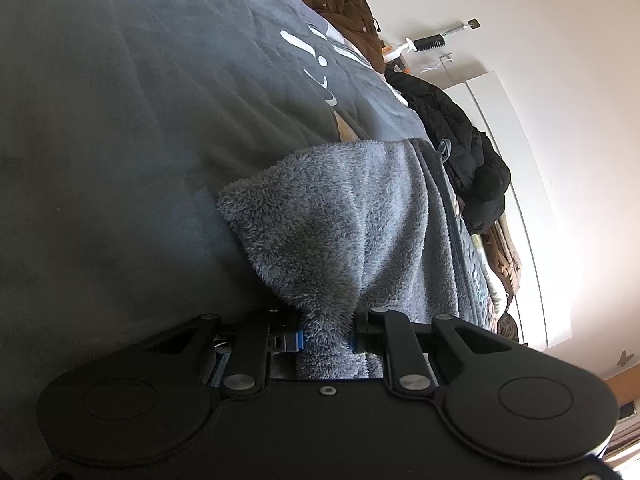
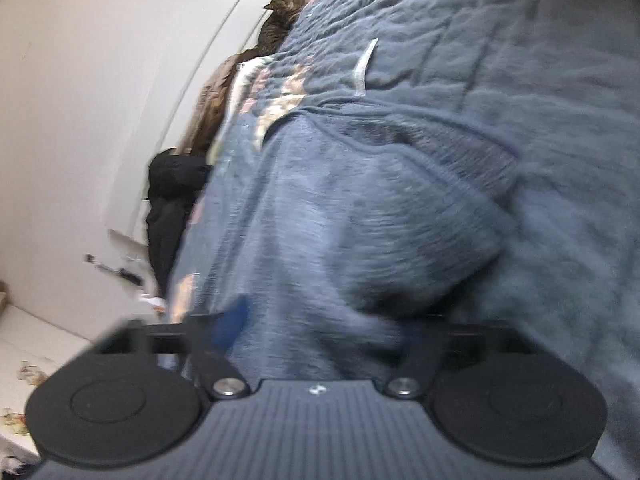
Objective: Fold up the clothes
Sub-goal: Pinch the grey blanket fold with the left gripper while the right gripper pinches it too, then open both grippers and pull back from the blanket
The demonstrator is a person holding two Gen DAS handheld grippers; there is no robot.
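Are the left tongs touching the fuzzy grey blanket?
Touching. The left wrist view shows the left tongs shut on a bunched corner of the fuzzy grey blanket, with fabric squeezed between the blue pads.

Bright bedroom, plain white walls [image 1: 540, 40]
A bed with a dark grey quilted cover [image 1: 120, 120] stands beside tall white wardrobe doors [image 2: 208, 60]

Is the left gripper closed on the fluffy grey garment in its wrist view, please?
Yes, the left gripper has a bunched corner of the fluffy grey garment pinched between its blue-padded fingers.
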